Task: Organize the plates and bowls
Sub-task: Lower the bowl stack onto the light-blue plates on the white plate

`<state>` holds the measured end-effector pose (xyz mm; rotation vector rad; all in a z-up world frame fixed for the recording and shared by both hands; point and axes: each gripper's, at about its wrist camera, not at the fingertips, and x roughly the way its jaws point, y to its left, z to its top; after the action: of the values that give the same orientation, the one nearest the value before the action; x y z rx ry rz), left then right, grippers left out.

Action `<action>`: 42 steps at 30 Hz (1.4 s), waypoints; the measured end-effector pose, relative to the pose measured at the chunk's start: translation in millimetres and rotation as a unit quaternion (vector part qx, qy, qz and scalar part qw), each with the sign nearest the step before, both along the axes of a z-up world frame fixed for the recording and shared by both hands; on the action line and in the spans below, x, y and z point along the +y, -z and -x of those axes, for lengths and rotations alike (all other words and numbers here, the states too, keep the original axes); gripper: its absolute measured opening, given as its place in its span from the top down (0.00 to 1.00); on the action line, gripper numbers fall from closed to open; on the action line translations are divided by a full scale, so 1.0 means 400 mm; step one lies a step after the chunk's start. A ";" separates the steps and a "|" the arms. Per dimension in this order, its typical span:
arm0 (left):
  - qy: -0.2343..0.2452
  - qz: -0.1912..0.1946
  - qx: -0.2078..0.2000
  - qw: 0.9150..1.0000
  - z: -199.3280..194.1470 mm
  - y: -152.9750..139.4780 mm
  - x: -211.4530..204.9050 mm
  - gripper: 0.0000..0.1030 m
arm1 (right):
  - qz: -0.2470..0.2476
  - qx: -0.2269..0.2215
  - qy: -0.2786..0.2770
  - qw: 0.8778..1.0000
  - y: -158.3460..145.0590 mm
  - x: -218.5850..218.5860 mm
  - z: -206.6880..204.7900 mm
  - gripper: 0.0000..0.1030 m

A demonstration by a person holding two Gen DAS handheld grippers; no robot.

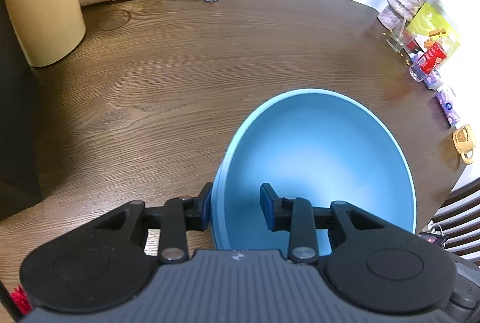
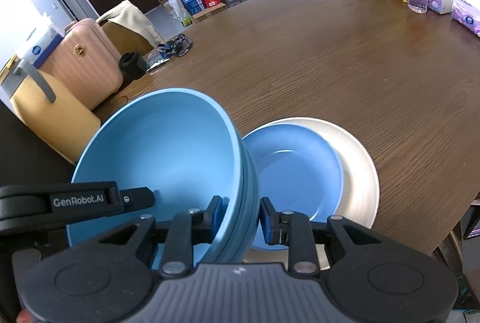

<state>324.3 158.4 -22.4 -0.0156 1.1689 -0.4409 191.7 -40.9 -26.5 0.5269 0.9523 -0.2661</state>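
wooden table (image 2: 345, 59) fills both views. both grippers, left (image 1: 235, 210) and right (image 2: 241, 218), clamp opposite rims of a blue bowl (image 2: 156, 149); blue plate (image 2: 297, 173) on white plate (image 2: 357, 170) at three o'clock.

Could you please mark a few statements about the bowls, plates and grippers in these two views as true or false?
1. Both grippers grip the blue bowl stack. True: the left gripper and the right gripper each straddle its rim.
2. The blue plate lies on the white plate. True.
3. The bowl holds food. False: it is empty.
4. The table is glass. False: brown wood grain.
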 end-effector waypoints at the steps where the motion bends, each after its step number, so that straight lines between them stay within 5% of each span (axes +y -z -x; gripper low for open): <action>1: 0.000 0.000 0.000 1.000 -0.001 0.001 -0.008 0.68 | 0.001 0.000 0.001 1.000 0.001 -0.006 -0.001 0.75; 42: 0.013 -0.020 0.001 1.000 0.003 0.105 -0.199 0.68 | 0.028 0.009 0.008 1.000 0.111 -0.161 -0.016 0.78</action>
<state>323.2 78.6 -64.6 0.0342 1.1818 -0.4396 198.2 -105.1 -70.9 0.4813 0.9565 -0.3109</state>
